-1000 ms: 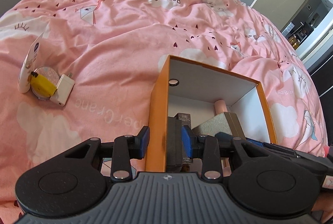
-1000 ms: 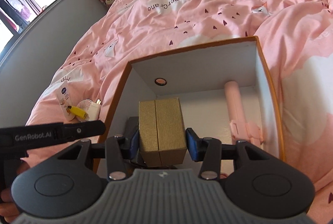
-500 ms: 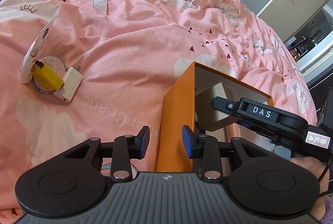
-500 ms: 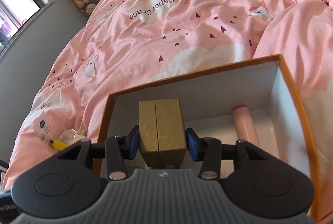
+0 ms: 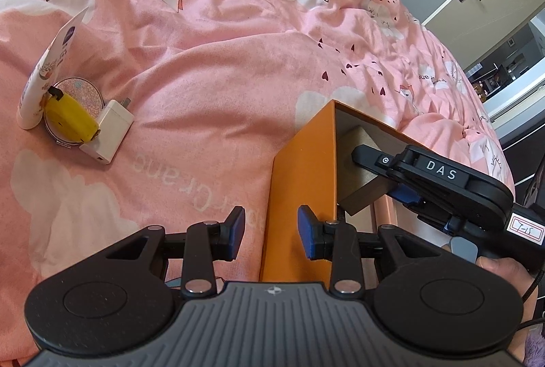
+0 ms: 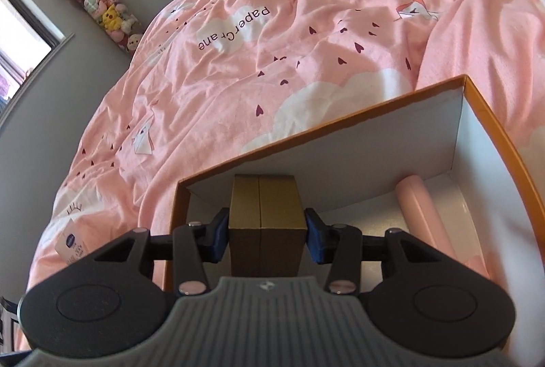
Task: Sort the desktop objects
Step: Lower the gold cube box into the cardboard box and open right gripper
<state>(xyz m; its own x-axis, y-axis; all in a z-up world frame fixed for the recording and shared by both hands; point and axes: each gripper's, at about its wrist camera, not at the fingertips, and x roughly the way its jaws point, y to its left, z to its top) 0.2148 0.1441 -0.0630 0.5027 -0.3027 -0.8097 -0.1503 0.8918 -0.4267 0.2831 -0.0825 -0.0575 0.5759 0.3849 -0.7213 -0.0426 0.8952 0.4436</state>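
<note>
Far to the left on the pink duvet, a tube, a yellow lighter, a round compact and a white charger are lying clustered and touching. The left gripper is hovering with jaws apart and nothing between them, pointing at the orange box's outer wall, nearer that cluster. To the right, the right gripper is pinching the gold box upright inside the orange box, a pink cylinder lying beside it.

A gold box is hanging upright inside the orange box, a pink tube lying on its floor.
</note>
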